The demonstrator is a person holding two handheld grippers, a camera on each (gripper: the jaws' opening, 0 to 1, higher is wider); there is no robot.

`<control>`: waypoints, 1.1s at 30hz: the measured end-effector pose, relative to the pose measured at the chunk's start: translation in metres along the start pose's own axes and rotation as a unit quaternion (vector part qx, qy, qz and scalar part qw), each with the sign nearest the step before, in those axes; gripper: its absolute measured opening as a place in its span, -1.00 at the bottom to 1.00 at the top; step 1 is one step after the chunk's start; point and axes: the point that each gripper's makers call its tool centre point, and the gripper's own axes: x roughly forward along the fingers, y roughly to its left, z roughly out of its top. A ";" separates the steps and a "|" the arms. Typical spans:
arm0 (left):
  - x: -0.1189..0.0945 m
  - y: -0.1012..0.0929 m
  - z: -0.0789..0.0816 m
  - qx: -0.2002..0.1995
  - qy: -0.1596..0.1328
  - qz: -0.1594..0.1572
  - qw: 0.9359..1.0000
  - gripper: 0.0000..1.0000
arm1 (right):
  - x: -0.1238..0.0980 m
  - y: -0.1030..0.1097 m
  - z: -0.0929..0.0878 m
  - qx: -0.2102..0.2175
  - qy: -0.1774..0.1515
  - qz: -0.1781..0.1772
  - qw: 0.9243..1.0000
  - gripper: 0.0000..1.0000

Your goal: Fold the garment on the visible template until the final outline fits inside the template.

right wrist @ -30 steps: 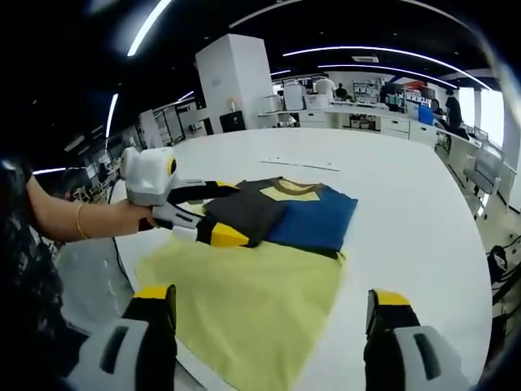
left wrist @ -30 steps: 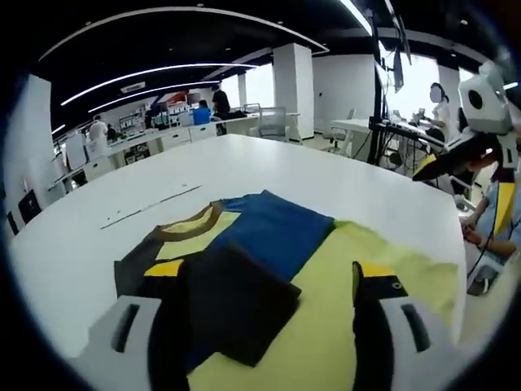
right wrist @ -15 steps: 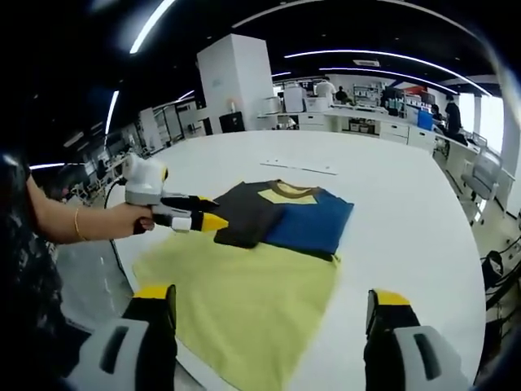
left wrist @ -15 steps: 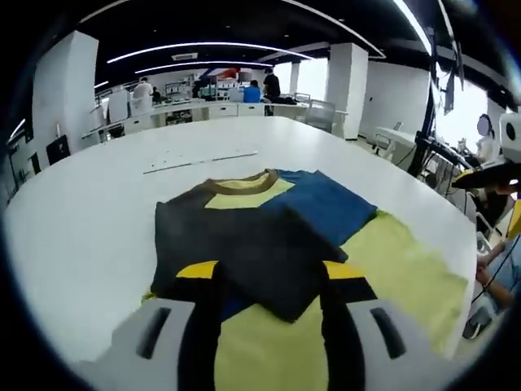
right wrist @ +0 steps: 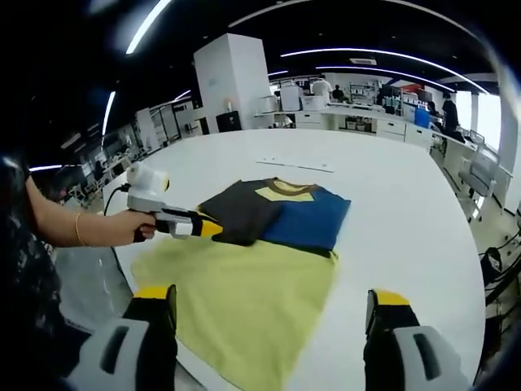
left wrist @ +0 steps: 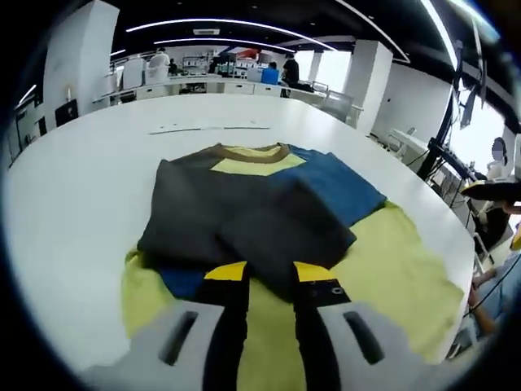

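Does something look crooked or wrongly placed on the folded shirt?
Yes. The dark grey sleeve flap lies diagonally across the folded grey, blue and yellow shirt, its corner pointing toward the left claw, so the outline is uneven on the yellow cloth template.

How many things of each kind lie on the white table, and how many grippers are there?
Folded garment: 1
Yellow template: 1
Thin strip at the far side of the table: 1
Grippers, left gripper and right gripper: 2
Total: 5
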 end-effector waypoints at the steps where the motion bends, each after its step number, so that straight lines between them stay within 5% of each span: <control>1: 0.001 0.001 -0.002 -0.003 0.004 0.001 1.000 -0.65 | 0.000 0.000 0.000 0.000 0.000 0.000 1.000 0.94; 21: 0.004 0.011 -0.005 -0.052 0.039 0.033 0.997 -1.00 | 0.002 0.013 0.001 -0.009 0.007 0.003 1.000 0.92; 33: -0.006 0.000 0.011 -0.012 0.017 0.015 1.000 -1.00 | 0.001 0.009 0.001 -0.015 0.006 0.002 1.000 0.92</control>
